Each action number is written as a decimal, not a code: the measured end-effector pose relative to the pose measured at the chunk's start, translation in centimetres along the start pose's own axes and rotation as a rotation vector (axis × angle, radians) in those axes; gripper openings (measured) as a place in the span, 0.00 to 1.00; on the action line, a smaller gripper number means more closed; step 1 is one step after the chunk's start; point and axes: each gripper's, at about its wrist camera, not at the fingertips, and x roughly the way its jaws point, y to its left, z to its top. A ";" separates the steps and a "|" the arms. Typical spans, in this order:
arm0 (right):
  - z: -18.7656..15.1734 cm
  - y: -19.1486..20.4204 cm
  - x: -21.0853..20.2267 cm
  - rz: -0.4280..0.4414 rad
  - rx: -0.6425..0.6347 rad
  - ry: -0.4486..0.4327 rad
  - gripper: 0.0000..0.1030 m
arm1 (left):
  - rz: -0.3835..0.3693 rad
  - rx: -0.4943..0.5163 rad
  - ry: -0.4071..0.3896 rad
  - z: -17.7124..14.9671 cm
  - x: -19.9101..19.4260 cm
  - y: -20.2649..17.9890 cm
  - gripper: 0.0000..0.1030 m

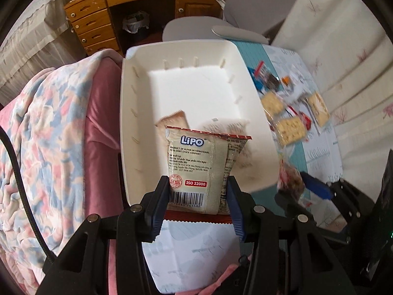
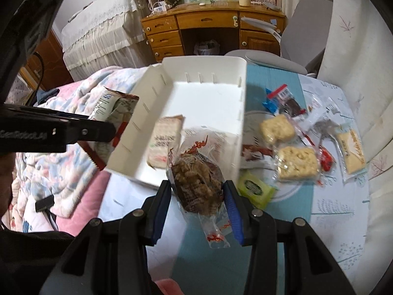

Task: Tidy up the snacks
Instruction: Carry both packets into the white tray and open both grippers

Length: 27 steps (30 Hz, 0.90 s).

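your left gripper (image 1: pixel 197 191) pinches a cream lipo snack packet with a red zigzag edge (image 1: pixel 196 162). it stands up tall, right over the near end of the white plastic box (image 1: pixel 255 103). the box's long side runs away from you. your right gripper (image 2: pixel 197 196) pinches a clear bag of brown crunchy snack (image 2: pixel 196 184), just over the box's near right corner. both only need to go down a little. more snacks lie on the table to the right.
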 end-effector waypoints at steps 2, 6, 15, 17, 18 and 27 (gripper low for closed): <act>0.6 0.8 0.5 0.004 0.014 -0.018 0.43 | -0.005 -0.012 -0.025 0.4 0.1 1.4 0.43; 1.6 2.2 1.4 0.015 0.027 -0.041 0.43 | -0.034 -0.034 -0.065 0.9 0.7 3.6 0.43; 3.0 4.2 3.2 0.035 0.049 -0.032 0.44 | -0.057 -0.061 -0.149 0.9 1.8 6.2 0.44; 3.0 4.2 3.5 0.037 0.061 -0.021 0.44 | -0.069 -0.085 -0.155 0.9 2.0 6.5 0.48; 3.0 4.2 3.6 0.036 0.065 -0.010 0.44 | -0.073 -0.091 -0.155 0.7 2.1 6.6 0.59; 2.6 3.1 2.4 0.020 0.095 -0.033 0.71 | -0.066 -0.136 -0.156 -0.7 1.6 6.3 0.71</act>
